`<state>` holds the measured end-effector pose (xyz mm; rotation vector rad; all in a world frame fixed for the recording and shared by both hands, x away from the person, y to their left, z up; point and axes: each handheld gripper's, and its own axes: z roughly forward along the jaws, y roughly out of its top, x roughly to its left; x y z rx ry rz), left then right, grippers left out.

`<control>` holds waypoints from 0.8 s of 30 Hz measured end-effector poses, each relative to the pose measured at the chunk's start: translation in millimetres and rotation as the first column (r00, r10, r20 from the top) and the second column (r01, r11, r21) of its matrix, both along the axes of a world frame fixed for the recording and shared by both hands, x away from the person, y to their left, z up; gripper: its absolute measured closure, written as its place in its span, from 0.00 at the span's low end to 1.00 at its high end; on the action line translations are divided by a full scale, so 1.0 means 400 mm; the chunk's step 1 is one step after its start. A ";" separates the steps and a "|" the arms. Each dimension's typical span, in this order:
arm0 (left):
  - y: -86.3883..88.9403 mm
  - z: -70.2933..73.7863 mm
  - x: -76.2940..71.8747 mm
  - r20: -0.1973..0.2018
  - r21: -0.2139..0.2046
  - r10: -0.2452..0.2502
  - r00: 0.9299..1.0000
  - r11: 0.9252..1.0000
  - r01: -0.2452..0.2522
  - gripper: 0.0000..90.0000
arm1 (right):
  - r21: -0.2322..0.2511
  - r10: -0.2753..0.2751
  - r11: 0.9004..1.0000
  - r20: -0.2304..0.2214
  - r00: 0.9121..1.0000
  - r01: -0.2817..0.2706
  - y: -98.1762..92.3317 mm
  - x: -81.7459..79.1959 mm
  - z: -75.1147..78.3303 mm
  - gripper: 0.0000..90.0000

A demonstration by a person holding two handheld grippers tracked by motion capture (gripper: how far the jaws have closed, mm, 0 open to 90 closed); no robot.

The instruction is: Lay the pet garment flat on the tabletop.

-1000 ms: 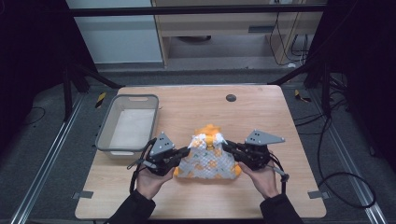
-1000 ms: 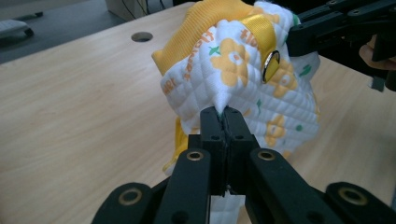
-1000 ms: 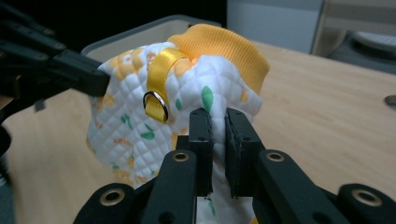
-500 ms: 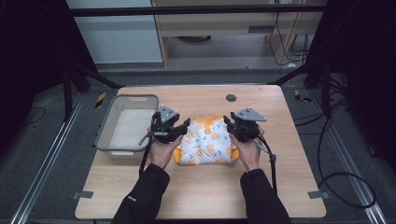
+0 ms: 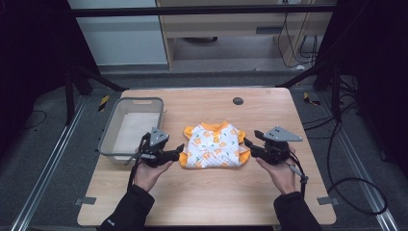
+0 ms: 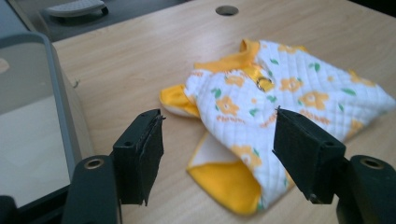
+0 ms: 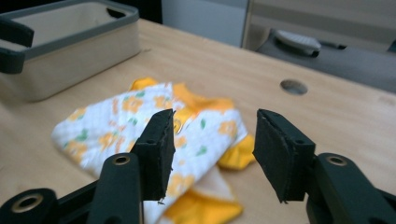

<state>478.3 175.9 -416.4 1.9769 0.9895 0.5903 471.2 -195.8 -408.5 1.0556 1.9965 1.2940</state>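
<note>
While both grippers sat at the near side of the table, this was the scene:

Garment: a small quilted white garment with orange flowers and yellow trim (image 5: 213,145) lay flat near the middle of the light wooden table (image 5: 202,199), collar toward the far edge; a small metal ring (image 6: 265,83) showed near that collar.

Left gripper: the black two-jaw left gripper (image 5: 177,153) sat just left of the garment, jaws spread wide and holding nothing (image 6: 217,154).

Right gripper: the black two-jaw right gripper with a grey plate on top (image 5: 248,143) sat just right of the garment, jaws likewise wide and empty (image 7: 212,149).

In the way: nothing lay between either gripper and the cloth.

Container: a grey rectangular plastic bin (image 5: 110,132) stood at the table's left, well apart from the garment; its pale inside looked bare (image 7: 70,51).

Surface: a dark round hole (image 5: 237,100) marked the far part of the tabletop.

Room: cables (image 5: 353,187) trailed on the grey floor to the right, and a pale cabinet (image 5: 120,38) stood beyond the table.
</note>
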 end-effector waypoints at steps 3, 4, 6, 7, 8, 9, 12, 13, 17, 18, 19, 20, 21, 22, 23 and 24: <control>0.014 -0.028 -0.030 -0.016 0.034 -0.015 1.000 0.999 0.016 0.36 | -0.013 0.020 1.000 -0.026 0.999 -0.020 -0.018 -0.035 -0.031 0.49; 0.019 -0.038 -0.039 -0.019 0.039 -0.019 1.000 0.999 0.020 0.36 | -0.019 0.025 0.999 -0.035 0.999 -0.026 -0.022 -0.044 -0.042 0.49; 0.028 -0.066 -0.059 -0.032 0.039 -0.024 0.999 0.999 0.025 0.36 | -0.044 0.044 0.998 -0.088 0.995 -0.048 -0.029 -0.059 -0.076 0.47; 0.028 -0.066 -0.059 -0.032 0.039 -0.024 0.999 0.999 0.025 0.36 | -0.044 0.044 0.998 -0.088 0.995 -0.048 -0.029 -0.059 -0.076 0.47; 0.030 -0.076 -0.064 -0.033 0.035 -0.022 0.999 0.999 0.024 0.36 | -0.048 0.049 0.997 -0.097 0.994 -0.054 -0.030 -0.064 -0.088 0.47; 0.032 -0.086 -0.066 -0.037 0.030 -0.022 0.999 0.999 0.023 0.36 | -0.048 0.052 0.997 -0.109 0.993 -0.058 -0.030 -0.067 -0.101 0.46; 0.027 -0.125 -0.057 -0.084 0.049 -0.019 0.996 0.999 0.023 0.36 | -0.086 0.054 0.994 -0.158 0.986 -0.068 -0.019 -0.060 -0.141 0.46; 0.027 -0.125 -0.057 -0.084 0.049 -0.019 0.996 0.999 0.023 0.36 | -0.086 0.054 0.994 -0.158 0.986 -0.068 -0.019 -0.060 -0.141 0.46; 0.007 -0.145 -0.045 -0.100 0.099 -0.036 0.994 0.994 0.046 0.37 | -0.103 0.076 0.990 -0.187 0.979 -0.097 -0.001 -0.048 -0.167 0.47; -0.002 -0.150 -0.040 -0.092 0.101 -0.041 0.995 0.994 0.050 0.40 | -0.107 0.088 0.988 -0.203 0.975 -0.111 0.010 -0.044 -0.178 0.47; -0.002 -0.150 -0.040 -0.092 0.101 -0.041 0.995 0.994 0.050 0.41 | -0.107 0.088 0.988 -0.203 0.975 -0.111 0.010 -0.044 -0.178 0.47; -0.006 -0.152 -0.038 -0.087 0.105 -0.043 0.995 0.993 0.052 0.43 | -0.113 0.091 0.987 -0.208 0.974 -0.117 0.021 -0.038 -0.187 0.49; -0.011 -0.156 -0.034 -0.087 0.107 -0.053 0.995 0.992 0.063 0.45 | -0.114 0.100 0.986 -0.209 0.973 -0.125 0.025 -0.033 -0.192 0.49; -0.011 -0.156 -0.034 -0.087 0.107 -0.053 0.995 0.992 0.063 0.47 | -0.114 0.100 0.986 -0.209 0.973 -0.125 0.025 -0.033 -0.192 0.49; -0.015 -0.160 -0.030 -0.091 0.096 -0.068 0.993 0.992 0.077 0.50 | -0.117 0.117 0.982 -0.215 0.970 -0.145 0.037 -0.026 -0.201 0.51; -0.018 -0.162 -0.028 -0.085 0.100 -0.073 0.994 0.992 0.081 0.52 | -0.120 0.123 0.981 -0.221 0.968 -0.152 0.043 -0.024 -0.205 0.52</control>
